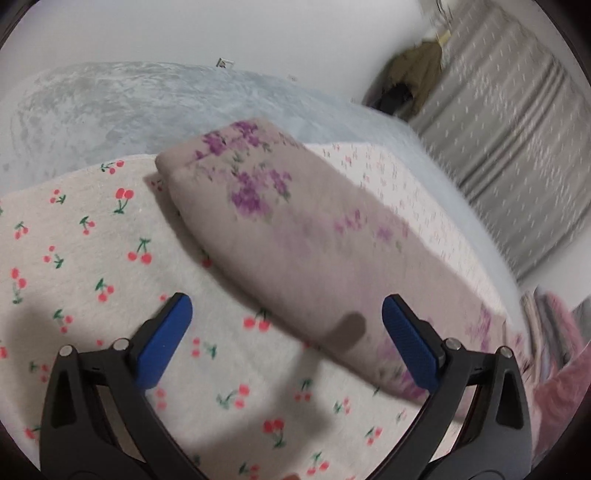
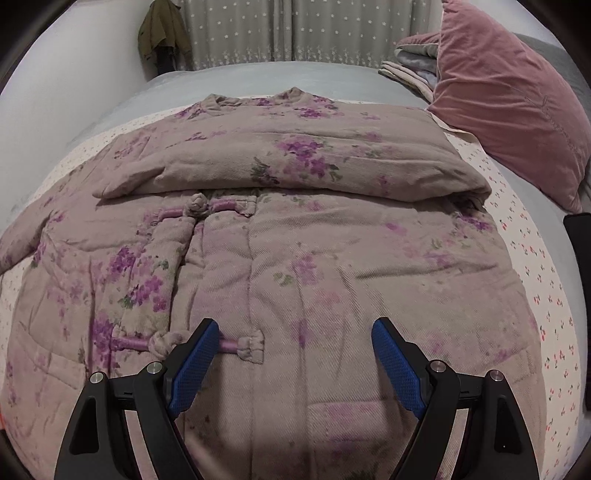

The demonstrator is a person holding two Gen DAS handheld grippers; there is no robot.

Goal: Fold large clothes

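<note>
One sleeve folded across jacket (image 2: pixel 288 236); both grippers, left gripper (image 1: pixel 288 347) and right gripper (image 2: pixel 293 365), spread and empty, so next grab the other sleeve (image 1: pixel 295 240).

1. No readable text, labels, brands, numbers or signs in either view.
2. Left wrist view: blurred. Sheet (image 1: pixel 85 236) carries printed red cherries only, no lettering. Padded jacket (image 1: pixel 295 240) shows purple flower print only.
3. Right wrist view: jacket (image 2: pixel 295 258) shows flower print and knot buttons, no tag or writing visible. Curtain (image 2: pixel 295 33) has a small star pattern, no words. Pink cushion (image 2: pixel 509 103) is plain, w/ a stitched line, no logo.
4. Small pale object on the wall in the left wrist view is too blurred to tell whether it bears any marking.
</note>
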